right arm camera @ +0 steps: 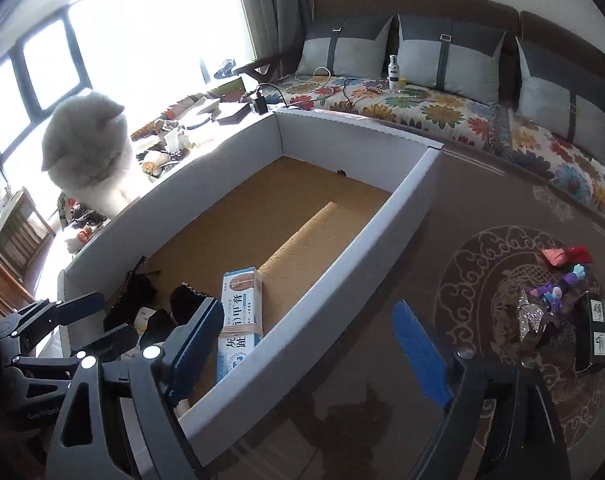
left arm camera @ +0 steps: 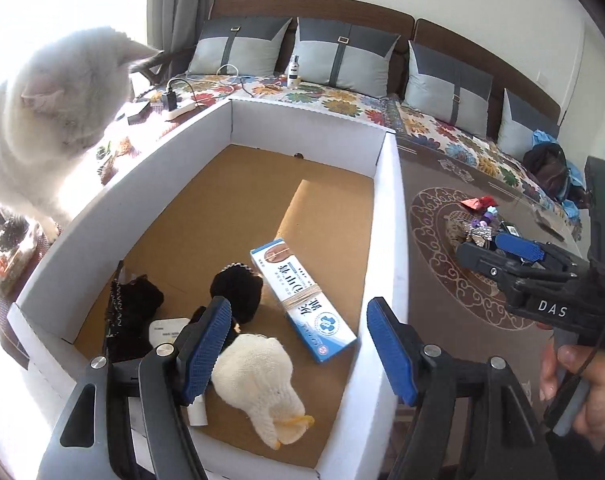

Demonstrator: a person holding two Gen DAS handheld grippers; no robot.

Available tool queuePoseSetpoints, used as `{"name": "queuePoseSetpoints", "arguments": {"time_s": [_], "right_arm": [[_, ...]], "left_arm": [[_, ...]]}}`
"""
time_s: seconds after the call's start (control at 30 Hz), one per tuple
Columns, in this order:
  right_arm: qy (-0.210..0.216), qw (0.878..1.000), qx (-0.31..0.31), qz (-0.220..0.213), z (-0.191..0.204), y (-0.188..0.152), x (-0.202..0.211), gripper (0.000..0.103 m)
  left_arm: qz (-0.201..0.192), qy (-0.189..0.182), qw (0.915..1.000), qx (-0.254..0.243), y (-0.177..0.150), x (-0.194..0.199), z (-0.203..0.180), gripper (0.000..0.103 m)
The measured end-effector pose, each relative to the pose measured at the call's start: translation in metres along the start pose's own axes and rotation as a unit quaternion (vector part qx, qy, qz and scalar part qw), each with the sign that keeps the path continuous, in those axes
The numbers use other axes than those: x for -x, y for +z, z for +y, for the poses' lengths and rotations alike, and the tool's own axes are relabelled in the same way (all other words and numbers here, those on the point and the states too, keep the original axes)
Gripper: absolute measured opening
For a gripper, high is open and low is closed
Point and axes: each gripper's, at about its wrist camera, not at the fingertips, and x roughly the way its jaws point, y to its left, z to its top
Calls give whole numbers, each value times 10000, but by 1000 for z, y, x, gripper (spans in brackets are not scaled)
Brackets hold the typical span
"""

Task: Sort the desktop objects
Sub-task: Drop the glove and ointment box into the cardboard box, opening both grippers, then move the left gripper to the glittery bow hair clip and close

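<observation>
Inside, the white cardboard box (left arm camera: 388,216) with a brown floor holds the sorted things at its near end: a blue-and-white carton (left arm camera: 302,300) bound with twine, a cream knitted duck (left arm camera: 258,384), a black fluffy ball (left arm camera: 236,290) and a black lace piece (left arm camera: 132,312). The duck lies just beside the carton, the ball touching the carton's left edge.

The left gripper (left arm camera: 298,354) hangs over the box's near right corner, its blue pads apart with nothing clamped; the duck lies below the left pad and the box wall stands just inside the right one. The right gripper (right arm camera: 310,348) straddles the same right wall, jaws set wide and empty, the carton (right arm camera: 240,316) showing behind its left finger. In the left view a hand (left arm camera: 582,384) grips the right gripper's handle.

On the patterned table (right arm camera: 442,240), well apart from the box, a small cluster remains: red paper (right arm camera: 566,256), a purple toy (right arm camera: 562,286), a glittery item (right arm camera: 536,316) and a black case (right arm camera: 596,330).

A white cat (left arm camera: 50,120) stands beside the box's left wall, head lowered.
</observation>
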Motion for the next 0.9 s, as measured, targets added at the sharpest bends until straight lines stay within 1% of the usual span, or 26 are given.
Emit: {"name": "queuePoseSetpoints", "arguments": {"time_s": [0.07, 0.13, 0.17, 0.23, 0.27, 0.33, 0.43, 0.5, 0.63, 0.77, 0.9], "right_arm": [[-343, 9992, -226, 12, -41, -29, 12, 89], [-664, 9964, -517, 140, -84, -66, 23, 89], [-823, 9943, -641, 228, -106, -85, 28, 89], [-1204, 9888, -767, 430, -146, -121, 39, 89], [-1394, 9857, -799, 512, -163, -138, 45, 89], [-1669, 9799, -907, 615, -192, -162, 58, 89], [-1974, 9722, -1107, 607, -221, -188, 75, 89], [-2088, 9688, -1187, 613, -231, -196, 79, 89], [-2014, 9690, -1261, 669, -241, -194, 78, 89], [-1918, 9700, -1332, 680, -243, -195, 72, 89], [-1893, 9714, -1279, 651, -242, -192, 66, 90]], "left_arm": [[-46, -361, 9992, -176, -5, 7, -31, 70], [-41, -675, 9970, -375, -12, 12, -64, 73], [-8, -807, 9956, -481, -17, 12, -81, 76], [117, -1044, 9923, -658, -29, 5, -112, 87], [196, -1123, 9907, -739, -36, -2, -126, 88], [439, -1171, 9879, -914, -51, -21, -153, 88], [763, -1199, 9846, -1020, -72, -55, -183, 88], [901, -1132, 9839, -1053, -82, -75, -197, 87], [1030, -917, 9831, -1202, -91, -103, -218, 87], [1145, -742, 9827, -1256, -90, -122, -230, 87], [1059, -591, 9845, -1268, -84, -129, -232, 87]]}}
